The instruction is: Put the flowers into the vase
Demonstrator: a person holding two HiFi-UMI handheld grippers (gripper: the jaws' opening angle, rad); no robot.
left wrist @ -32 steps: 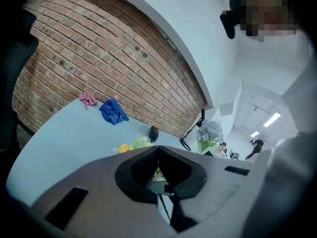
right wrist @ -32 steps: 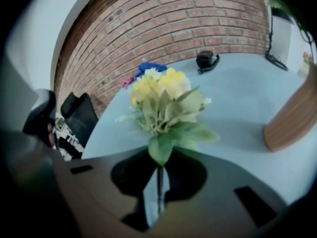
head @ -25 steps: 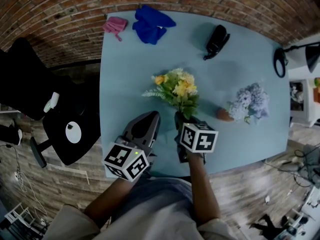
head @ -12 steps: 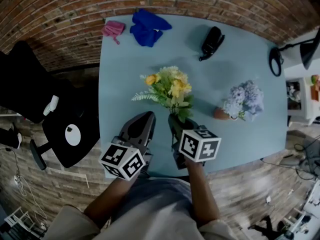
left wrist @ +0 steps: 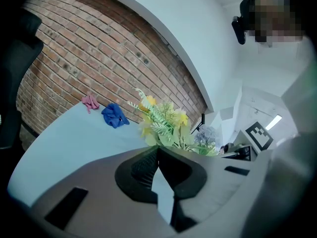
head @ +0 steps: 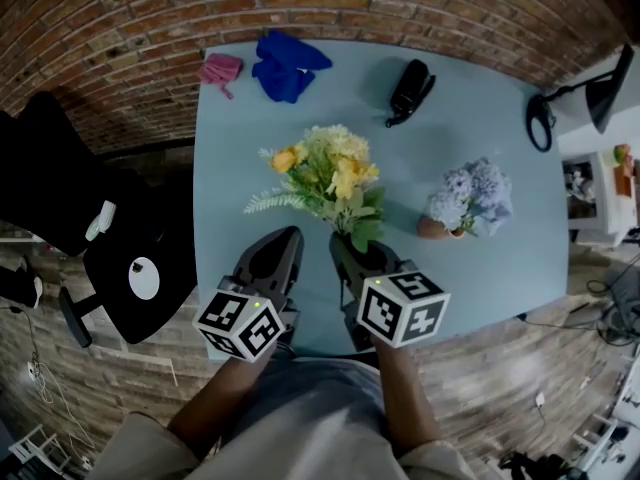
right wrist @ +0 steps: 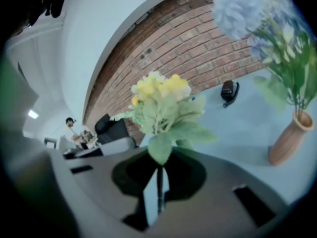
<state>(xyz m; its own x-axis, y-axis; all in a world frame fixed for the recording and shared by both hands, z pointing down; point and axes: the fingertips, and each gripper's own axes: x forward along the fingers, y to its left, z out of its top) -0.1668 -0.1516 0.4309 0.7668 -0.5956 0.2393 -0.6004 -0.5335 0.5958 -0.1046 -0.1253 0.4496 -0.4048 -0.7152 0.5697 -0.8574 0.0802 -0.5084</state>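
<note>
Right gripper [head: 352, 254]: jaws clamped on the thin stem of the yellow bouquet [head: 327, 175]. In the right gripper view the stem runs up between the pads and the leaves and blooms fan out just past the tips. You hold it near the table's [head: 500, 98] near edge, with the heads pointing away from you over the middle. I cannot tell whether the lowest leaves touch the top.

Left gripper [head: 284, 238]: jaws together with nothing between them, just beside the right gripper on its left, the bouquet ahead of it.

Vase [head: 433, 228]: tan, to the right of the bouquet and apart from it. It looks upright in the right gripper view. Lilac flowers [head: 472, 194] already fill its mouth and spread over it. Only bare table lies between the bouquet and the vase.

Far side of the table: pink cloth [head: 221, 69] at the left corner, blue cloth [head: 284, 65] beside it, a black object [head: 408, 87] further right. All are well apart from the bouquet.

Off the table: black lamp [head: 590, 88] at the right, black chair [head: 60, 178] at the left.
</note>
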